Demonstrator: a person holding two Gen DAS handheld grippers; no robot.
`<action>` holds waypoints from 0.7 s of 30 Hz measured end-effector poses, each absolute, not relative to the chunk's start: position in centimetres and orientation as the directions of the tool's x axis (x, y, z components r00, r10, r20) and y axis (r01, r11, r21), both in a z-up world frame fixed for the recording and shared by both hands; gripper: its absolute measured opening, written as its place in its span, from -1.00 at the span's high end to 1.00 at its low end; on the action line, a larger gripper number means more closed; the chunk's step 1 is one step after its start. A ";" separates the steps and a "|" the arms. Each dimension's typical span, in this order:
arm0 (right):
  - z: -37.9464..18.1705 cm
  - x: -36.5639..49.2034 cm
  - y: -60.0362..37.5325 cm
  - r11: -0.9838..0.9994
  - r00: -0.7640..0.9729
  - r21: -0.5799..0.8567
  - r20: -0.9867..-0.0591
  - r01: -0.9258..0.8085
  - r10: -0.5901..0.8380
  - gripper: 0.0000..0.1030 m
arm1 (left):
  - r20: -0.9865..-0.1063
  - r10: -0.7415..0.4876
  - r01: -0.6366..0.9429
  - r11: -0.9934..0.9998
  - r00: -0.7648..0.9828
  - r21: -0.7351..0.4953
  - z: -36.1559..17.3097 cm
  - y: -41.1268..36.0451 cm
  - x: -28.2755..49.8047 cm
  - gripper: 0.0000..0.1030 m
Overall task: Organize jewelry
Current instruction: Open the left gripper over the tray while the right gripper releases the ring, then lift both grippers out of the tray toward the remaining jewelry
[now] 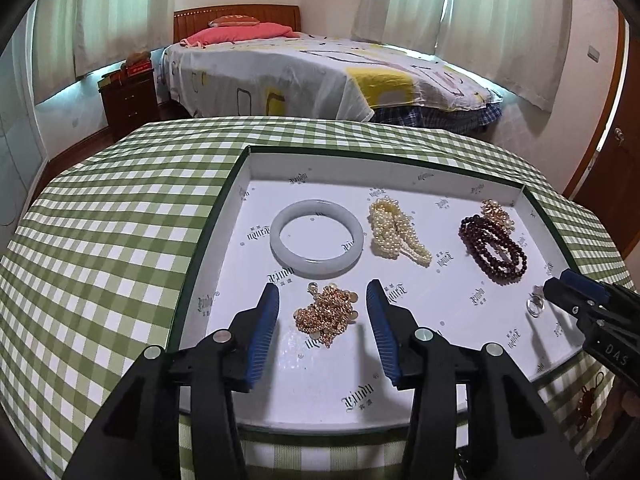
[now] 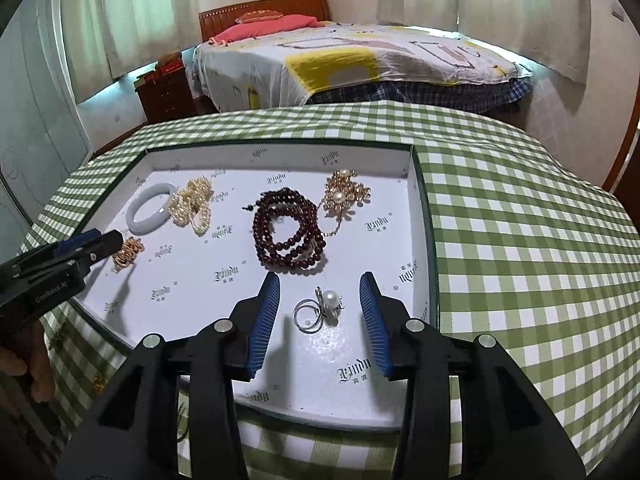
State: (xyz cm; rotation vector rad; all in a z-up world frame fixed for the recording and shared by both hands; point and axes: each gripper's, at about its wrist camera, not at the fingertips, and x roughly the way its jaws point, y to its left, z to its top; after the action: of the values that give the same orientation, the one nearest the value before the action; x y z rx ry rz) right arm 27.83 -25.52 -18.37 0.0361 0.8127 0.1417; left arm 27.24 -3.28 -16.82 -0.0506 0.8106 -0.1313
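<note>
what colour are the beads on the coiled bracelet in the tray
Dark red, almost maroon: the coiled bead bracelet shows best in the right wrist view.

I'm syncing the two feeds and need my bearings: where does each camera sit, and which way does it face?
Left wrist: on the open left gripper, facing forward over a gold chain pile; the right gripper enters at right.
Right wrist: on the open right gripper, over a silver pearl ring; a hand shows.
Shared: the white tray, white jade bangle and bed.

The white lining of the tray [image 2: 280,160] carries a repeated blackletter mark reading "Xindu". The left gripper [image 2: 90,246], at the left edge of the right wrist view, bears "GenRobot.AI". The right gripper [image 1: 560,290], at the right edge of the left wrist view, shows "DAS".
</note>
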 end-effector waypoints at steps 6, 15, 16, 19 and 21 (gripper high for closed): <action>-17.0 26.3 -25.0 0.989 0.698 0.100 -0.701 -0.112 0.150 0.21 | -0.695 -0.143 0.110 0.990 0.704 -0.093 -15.3 -3.3 25.7 0.01; -15.5 22.2 -23.3 0.980 0.709 0.135 -0.677 -0.145 0.198 0.24 | -0.653 -0.136 0.112 0.991 0.745 -0.078 -13.0 -2.5 21.8 -0.02; -15.5 21.8 -23.0 0.979 0.705 0.138 -0.679 -0.152 0.206 0.24 | -0.651 -0.133 0.110 0.991 0.748 -0.076 -12.9 -2.4 21.4 -0.02; -15.8 20.6 -22.1 0.974 0.691 0.141 -0.687 -0.177 0.225 0.25 | -0.646 -0.113 0.103 0.993 0.755 -0.053 -12.7 -1.9 19.7 -0.02; -16.3 19.9 -21.4 0.970 0.675 0.143 -0.698 -0.197 0.240 0.30 | -0.647 -0.094 0.095 0.995 0.757 -0.034 -12.8 -1.5 18.8 -0.02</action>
State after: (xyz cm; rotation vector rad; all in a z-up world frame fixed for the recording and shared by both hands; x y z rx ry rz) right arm 19.85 -21.36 -16.27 0.0579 0.7931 0.2460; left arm 18.81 -1.49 -12.76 0.0008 0.7048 -0.1028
